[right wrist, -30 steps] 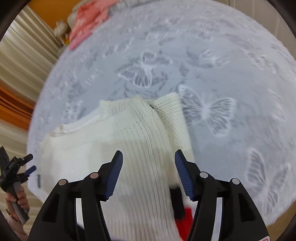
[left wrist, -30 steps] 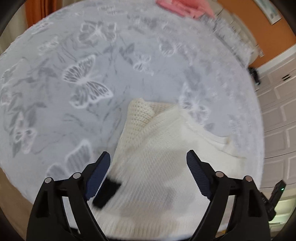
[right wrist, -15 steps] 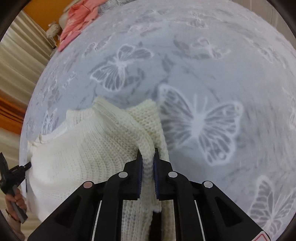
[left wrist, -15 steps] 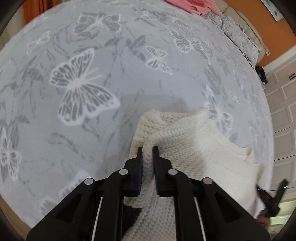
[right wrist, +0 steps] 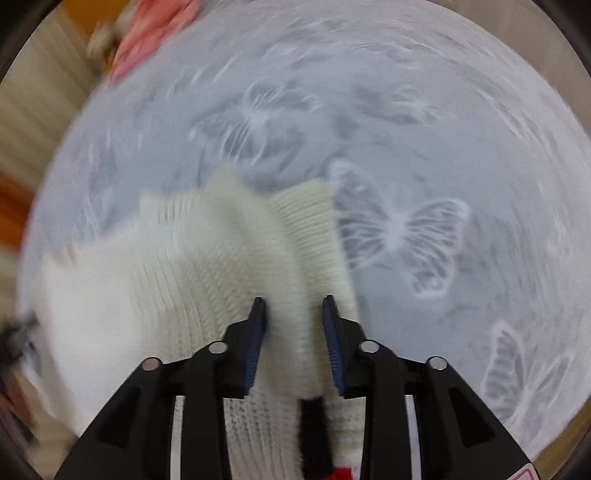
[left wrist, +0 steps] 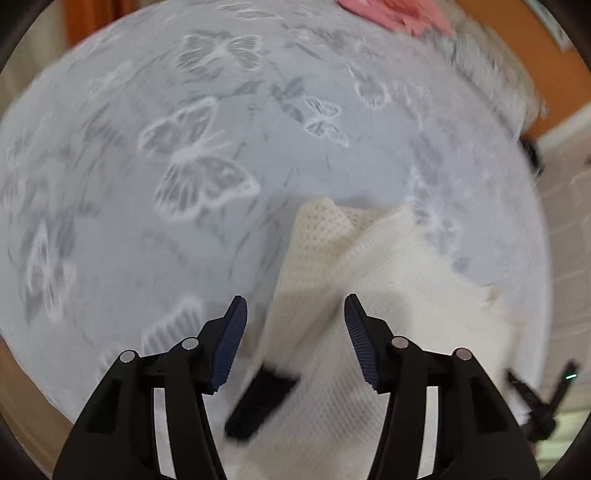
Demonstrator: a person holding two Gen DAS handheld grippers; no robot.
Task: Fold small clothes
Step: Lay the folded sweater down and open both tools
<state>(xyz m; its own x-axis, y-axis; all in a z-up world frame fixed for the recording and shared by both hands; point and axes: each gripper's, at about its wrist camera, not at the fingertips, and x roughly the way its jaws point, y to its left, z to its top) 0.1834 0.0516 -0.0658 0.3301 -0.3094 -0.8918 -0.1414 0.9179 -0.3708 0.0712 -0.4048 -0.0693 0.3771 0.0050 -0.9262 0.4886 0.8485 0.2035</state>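
Lying on the grey butterfly-print bedspread (left wrist: 155,258), the cream knit garment (left wrist: 388,295) fills the lower centre and lower right of the left wrist view and the lower left of the right wrist view. The left gripper (left wrist: 295,332) is spread wide above the knit, gripping nothing. The right gripper (right wrist: 294,336) stands at a narrower gap, with a raised ridge of knit between its pads, contact unclear. Pink clothing (right wrist: 147,33) sits upper left in the right view
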